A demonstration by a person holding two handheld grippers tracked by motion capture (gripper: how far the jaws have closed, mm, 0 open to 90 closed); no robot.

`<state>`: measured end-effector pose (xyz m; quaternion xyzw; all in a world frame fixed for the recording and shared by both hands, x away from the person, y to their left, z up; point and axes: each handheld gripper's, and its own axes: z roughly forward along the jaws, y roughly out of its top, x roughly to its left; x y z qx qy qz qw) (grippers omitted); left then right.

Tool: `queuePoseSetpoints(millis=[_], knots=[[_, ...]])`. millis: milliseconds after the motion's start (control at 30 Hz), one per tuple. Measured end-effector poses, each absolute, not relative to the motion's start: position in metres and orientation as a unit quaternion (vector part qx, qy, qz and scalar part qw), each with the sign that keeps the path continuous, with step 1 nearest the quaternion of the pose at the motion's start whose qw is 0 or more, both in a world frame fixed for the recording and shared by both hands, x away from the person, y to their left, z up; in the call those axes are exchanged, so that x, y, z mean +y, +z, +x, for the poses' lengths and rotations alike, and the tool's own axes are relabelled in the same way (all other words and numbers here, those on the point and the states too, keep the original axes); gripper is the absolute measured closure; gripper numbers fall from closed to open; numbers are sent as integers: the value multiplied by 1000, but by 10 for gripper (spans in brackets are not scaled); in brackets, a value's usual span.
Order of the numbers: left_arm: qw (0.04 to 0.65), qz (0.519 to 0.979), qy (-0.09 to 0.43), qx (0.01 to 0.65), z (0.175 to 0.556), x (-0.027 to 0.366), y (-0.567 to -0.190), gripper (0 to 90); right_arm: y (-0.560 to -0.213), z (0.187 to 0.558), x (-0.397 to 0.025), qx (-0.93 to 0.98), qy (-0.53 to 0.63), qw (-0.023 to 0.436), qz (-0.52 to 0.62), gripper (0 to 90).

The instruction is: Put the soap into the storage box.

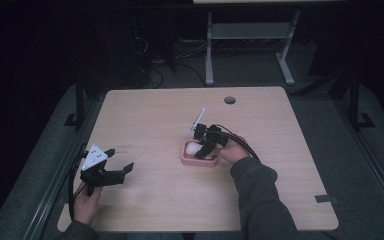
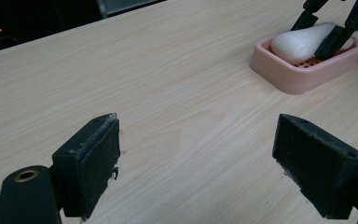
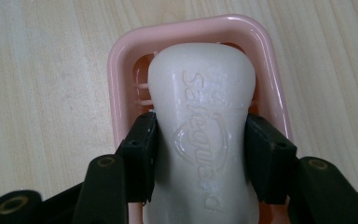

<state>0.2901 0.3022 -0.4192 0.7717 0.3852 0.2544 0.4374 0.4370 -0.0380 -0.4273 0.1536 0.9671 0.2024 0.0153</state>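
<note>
Pale wood-grain worktop (image 1: 150, 195), rectangular, rounded corners, a small round hole near its far edge. Dark floor around it, with cables and a grey metal stand frame (image 1: 250, 45) beyond.

Near the middle, slightly right: a pink plastic soap dish (image 1: 186, 159) with rounded corners and a slotted floor. A white moulded bar of soap (image 1: 193, 148), waisted in shape with embossed lettering and a shield mark on top, lies in it.

Right gripper (image 1: 206, 149): black, cable trailing back over the person's right hand (image 1: 234, 151) and grey sleeve. It reaches over the dish from the near-right side. In the right gripper view its two black jaws press against either side of the soap (image 3: 200, 140) at the narrow waist, closed on it; the dish rim (image 3: 121, 60) frames the bar behind. Cannot tell whether the soap is lifted or resting on the slats.

Left gripper (image 1: 120, 170): near the worktop's left edge, well apart from the dish, held by the left hand (image 1: 87, 202) at the near-left corner, grey three-cornered plate on top. Jaws spread wide with nothing between them, bare worktop showing in the gap in the left gripper view (image 2: 196, 154). That view also shows the dish (image 2: 303, 74) with the soap (image 2: 303, 42) off at upper right.
</note>
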Motion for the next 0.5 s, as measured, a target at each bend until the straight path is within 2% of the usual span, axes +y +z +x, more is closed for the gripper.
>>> queuePoseSetpoints(millis=[500], knots=[[436,774,254,383,290,301,-419,143,-428,434,-39,966,208,19,153,469]])
